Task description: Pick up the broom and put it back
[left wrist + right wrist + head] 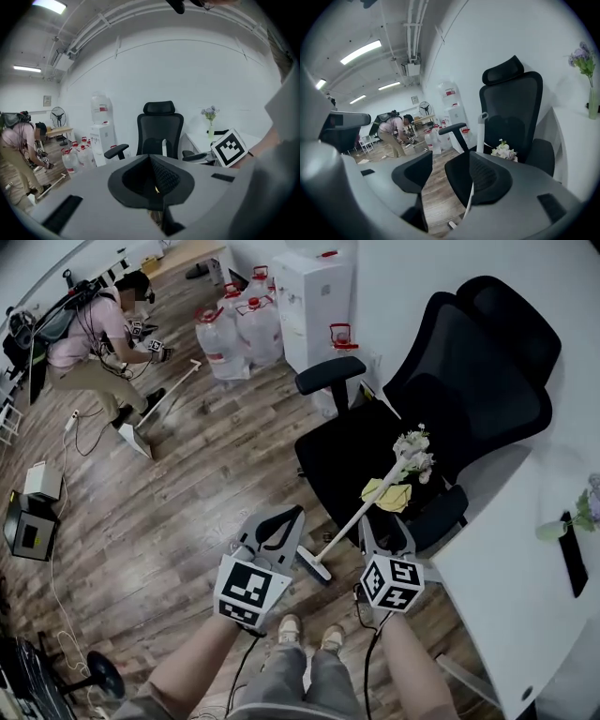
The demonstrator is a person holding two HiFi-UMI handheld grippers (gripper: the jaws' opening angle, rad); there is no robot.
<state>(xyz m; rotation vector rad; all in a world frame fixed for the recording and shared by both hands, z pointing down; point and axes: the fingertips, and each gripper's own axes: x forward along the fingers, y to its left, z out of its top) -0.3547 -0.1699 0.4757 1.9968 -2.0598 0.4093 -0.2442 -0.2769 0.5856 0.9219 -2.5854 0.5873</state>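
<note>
Office: swivel chair (450, 381), water dispenser (314, 306).

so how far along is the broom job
Done: nothing yet; the broom leans on the black chair, head on the floor. In hand: the right gripper is open near it, not gripping; the left gripper is shut and empty. Left: grasp the broom, lift it, put it back.

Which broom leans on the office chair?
The near white-handled broom: head on the floor, handle top on the black chair. The other broom is far off, with another person.
</note>
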